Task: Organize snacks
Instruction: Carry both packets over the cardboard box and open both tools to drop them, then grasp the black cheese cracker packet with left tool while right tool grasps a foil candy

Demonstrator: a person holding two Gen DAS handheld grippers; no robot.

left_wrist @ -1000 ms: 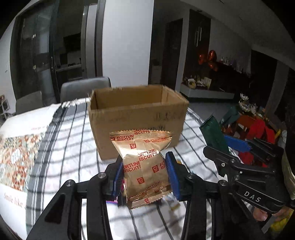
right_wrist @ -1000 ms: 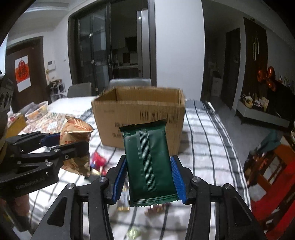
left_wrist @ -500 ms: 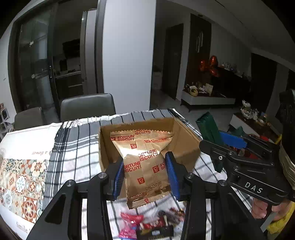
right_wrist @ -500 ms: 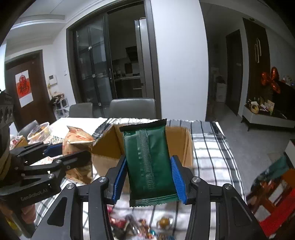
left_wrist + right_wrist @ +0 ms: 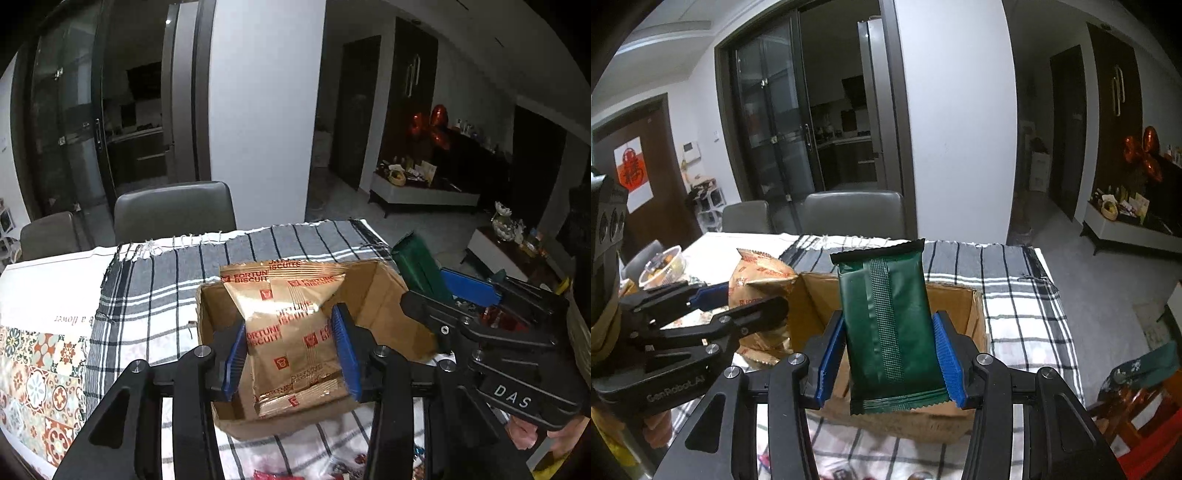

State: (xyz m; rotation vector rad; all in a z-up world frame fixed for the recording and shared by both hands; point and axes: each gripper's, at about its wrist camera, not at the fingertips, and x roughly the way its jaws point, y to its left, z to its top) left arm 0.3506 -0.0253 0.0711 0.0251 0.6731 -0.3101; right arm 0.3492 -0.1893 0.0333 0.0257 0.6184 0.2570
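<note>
The left gripper (image 5: 291, 350) pointed forward and downward over the open brown cardboard box (image 5: 376, 291), with a crinkled gold foil packet printed with red "Fortune Biscuits" lettering (image 5: 288, 325) standing upright between its blue pads (image 5: 234, 358). Its jaws had just been opening a little, yet the packet sat between them with both pads against its sides, its lower edge hanging inside the box opening. The right gripper (image 5: 888, 358) sat beside it at a similar downward slant, clenched on a dark green foil snack packet with a ribbed centre seam (image 5: 888, 321); that packet stood upright, its serrated bottom edge below the pads and in front of the box's near wall (image 5: 923, 424). In the right wrist view the left gripper (image 5: 746, 299) reached in from the left, the gold packet (image 5: 757, 280) poised at the box's left edge. The box rested on a grey and white checked tablecloth (image 5: 155, 295) covering the table. Small wrapped sweets (image 5: 347, 469) lay loose on the cloth near the box's front. Two grey upholstered chairs (image 5: 173, 210) stood at the far side.
</note>
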